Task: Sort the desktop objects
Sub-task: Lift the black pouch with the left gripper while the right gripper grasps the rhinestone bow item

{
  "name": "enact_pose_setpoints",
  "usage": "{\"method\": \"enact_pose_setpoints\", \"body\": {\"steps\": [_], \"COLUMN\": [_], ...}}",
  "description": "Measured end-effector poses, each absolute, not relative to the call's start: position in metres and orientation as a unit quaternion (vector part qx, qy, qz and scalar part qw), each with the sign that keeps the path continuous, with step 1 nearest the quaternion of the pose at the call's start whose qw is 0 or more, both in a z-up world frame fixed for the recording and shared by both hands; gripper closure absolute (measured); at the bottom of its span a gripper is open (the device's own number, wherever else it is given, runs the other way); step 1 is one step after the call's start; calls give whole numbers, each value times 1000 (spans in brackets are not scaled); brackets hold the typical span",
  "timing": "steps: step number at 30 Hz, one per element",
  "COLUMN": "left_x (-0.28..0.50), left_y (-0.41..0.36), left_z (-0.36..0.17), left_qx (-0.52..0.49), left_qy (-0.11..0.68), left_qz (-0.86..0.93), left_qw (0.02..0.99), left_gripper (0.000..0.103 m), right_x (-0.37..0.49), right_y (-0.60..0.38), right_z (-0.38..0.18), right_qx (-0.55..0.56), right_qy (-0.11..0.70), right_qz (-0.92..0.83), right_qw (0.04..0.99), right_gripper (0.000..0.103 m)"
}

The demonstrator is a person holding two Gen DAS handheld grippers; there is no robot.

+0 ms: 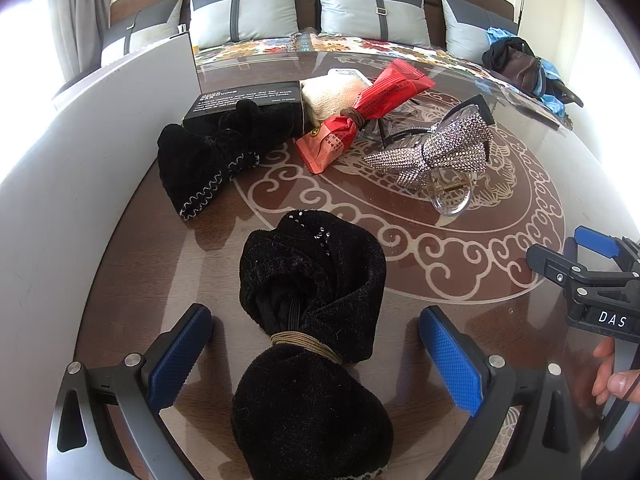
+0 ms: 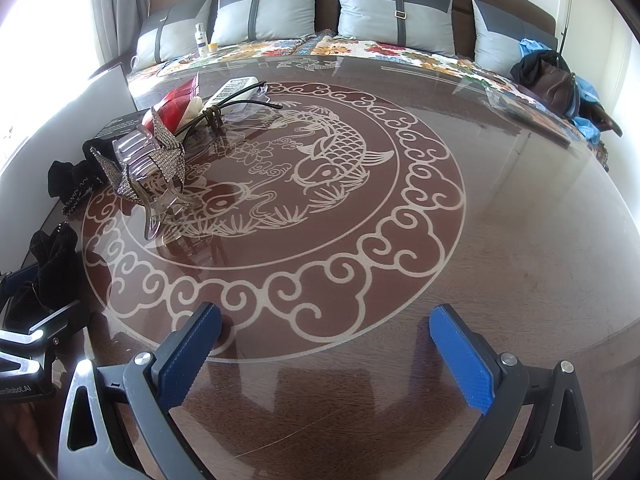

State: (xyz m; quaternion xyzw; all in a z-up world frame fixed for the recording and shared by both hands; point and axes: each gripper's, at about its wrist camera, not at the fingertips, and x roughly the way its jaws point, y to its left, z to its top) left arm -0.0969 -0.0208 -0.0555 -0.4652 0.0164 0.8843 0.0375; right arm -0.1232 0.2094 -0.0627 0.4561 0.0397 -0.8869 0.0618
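Where blue ribbed fingers (image 1: 180, 356) gape, fuzzy black bundle (image 1: 308, 344)

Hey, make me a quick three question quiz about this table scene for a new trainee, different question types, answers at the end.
1. True or false: the left gripper is clamped on the black velvet bundle.
2. Multiple choice: what ties the red snack packet at its middle? A) brown band B) blue ribbon C) metal clip
3. Fill in: the rhinestone bow sits on a clear hair ____.

Key: 1 false, the pads stand wide on either side of it, not touching. 2 A. 3 claw clip.
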Motion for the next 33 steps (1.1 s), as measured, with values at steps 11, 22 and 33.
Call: {"method": "enact_pose_setpoints", "body": {"steps": [11, 22, 33], "left_x": [-97, -98, -42], "left_y": [-20, -54, -71], "left_z": [-56, -41, -16], "left_qx": [-465, -485, -449], "left_qy": [18, -30, -69], "left_qz": [884, 871, 886], "left_qw": [35, 70, 97], "left_gripper": [0, 68, 71], "right_x": [-122, -173, -162], "right_y": [204, 120, 102], "right_z": [-61, -44, -24], "right_qx": [456, 457, 440], "right_qy": [51, 119, 148], "right_qz": [-883, -850, -844], "right_qw": [104, 233, 267], "right_gripper": [0, 0, 75]}}
